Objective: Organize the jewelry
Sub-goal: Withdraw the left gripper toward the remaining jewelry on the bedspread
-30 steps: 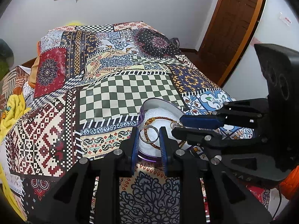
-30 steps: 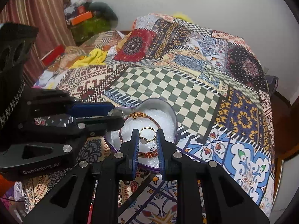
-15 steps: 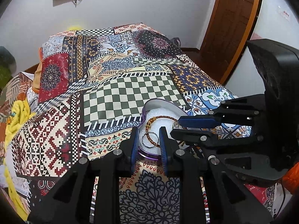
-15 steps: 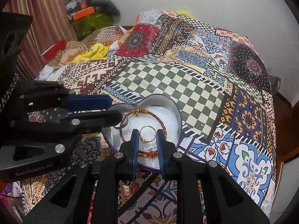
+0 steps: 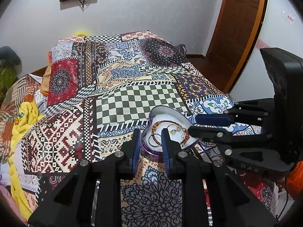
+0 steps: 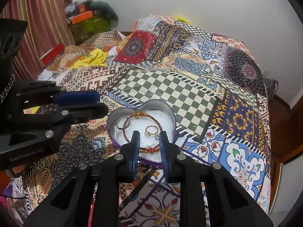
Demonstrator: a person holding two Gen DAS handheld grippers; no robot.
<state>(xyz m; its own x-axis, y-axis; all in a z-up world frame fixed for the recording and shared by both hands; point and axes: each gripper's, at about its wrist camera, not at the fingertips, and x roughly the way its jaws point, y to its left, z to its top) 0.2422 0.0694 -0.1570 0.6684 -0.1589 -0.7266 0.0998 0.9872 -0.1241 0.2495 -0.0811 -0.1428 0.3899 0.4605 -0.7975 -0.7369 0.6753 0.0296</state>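
**Both grippers empty above the heart tin, jewellery already inside**

The right gripper (image 6: 148, 139) holds its fingers spread with nothing between them, poised over the near rim of the heart-shaped tin (image 6: 171, 113). The left gripper (image 5: 150, 138) is likewise parted and empty, at the tin's near left edge. Inside, on white padding, lie a red-and-gold bangle (image 6: 141, 115), a silver ring (image 6: 123, 123) against the left wall, a gold ring (image 6: 151, 129) near the middle and a small sparkling piece (image 6: 157, 136) just beside it. The tin rests on the patchwork bedspread (image 6: 166, 87).

By my reading the placing step is finished or nearly so; no loose jewellery shows on the spread. The next move probably calls for a lid or another piece, neither of which is visible.

Against a second ago, both grippers sit a little further back from the tin, and the gold ring, then framed between the right fingertips, now lies clear ahead of them.
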